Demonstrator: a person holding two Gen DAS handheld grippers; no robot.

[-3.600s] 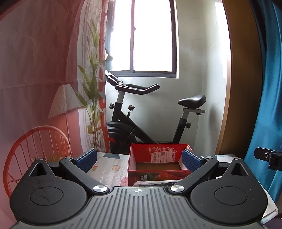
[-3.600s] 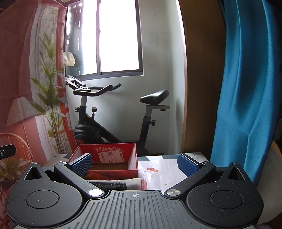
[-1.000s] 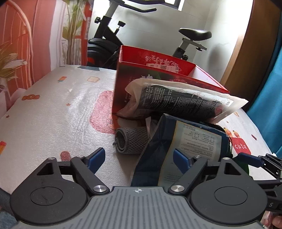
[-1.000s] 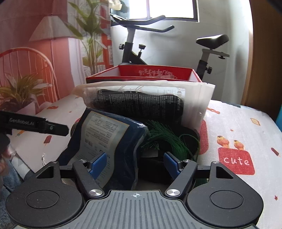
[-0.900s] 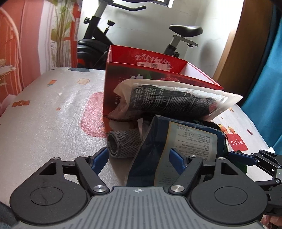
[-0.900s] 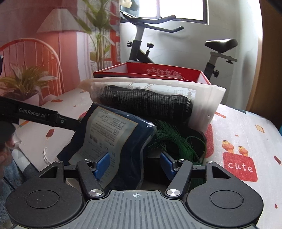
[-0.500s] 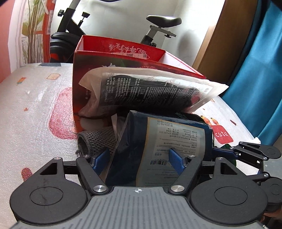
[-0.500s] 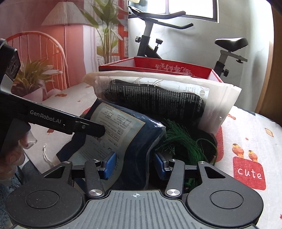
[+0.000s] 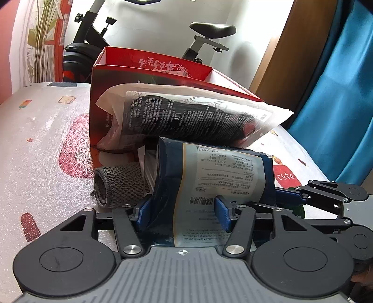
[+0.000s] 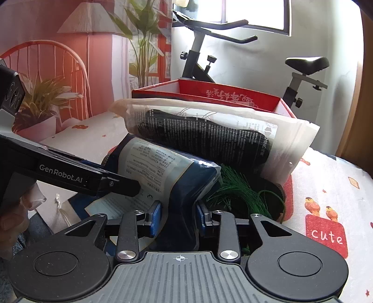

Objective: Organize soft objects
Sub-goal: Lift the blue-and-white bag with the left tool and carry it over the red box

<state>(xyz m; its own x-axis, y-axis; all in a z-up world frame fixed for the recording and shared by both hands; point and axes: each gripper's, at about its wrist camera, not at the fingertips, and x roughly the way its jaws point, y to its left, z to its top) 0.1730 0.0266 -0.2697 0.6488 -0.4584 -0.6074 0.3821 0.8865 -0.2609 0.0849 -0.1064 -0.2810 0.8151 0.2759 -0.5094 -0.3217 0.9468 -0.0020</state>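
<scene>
Pinching navy labelled pouch (image 10: 163,172): right fingers (image 10: 155,216), left fingers (image 9: 144,209), both just closing; "GenRobot.AI", "cute".

The navy packet (image 9: 207,177) is glossy plastic film with a paper label. Beside it, the grey sleeve (image 9: 119,184) is coarse knit cloth; behind it, the red box (image 9: 151,70) looks like printed cardboard.

A black exercise bike (image 10: 233,58) stands before a white wall (image 10: 256,65) under a bright window (image 10: 254,11); at three o'clock hangs a blue curtain (image 9: 338,105), at nine a printed hanging (image 10: 70,58).
</scene>
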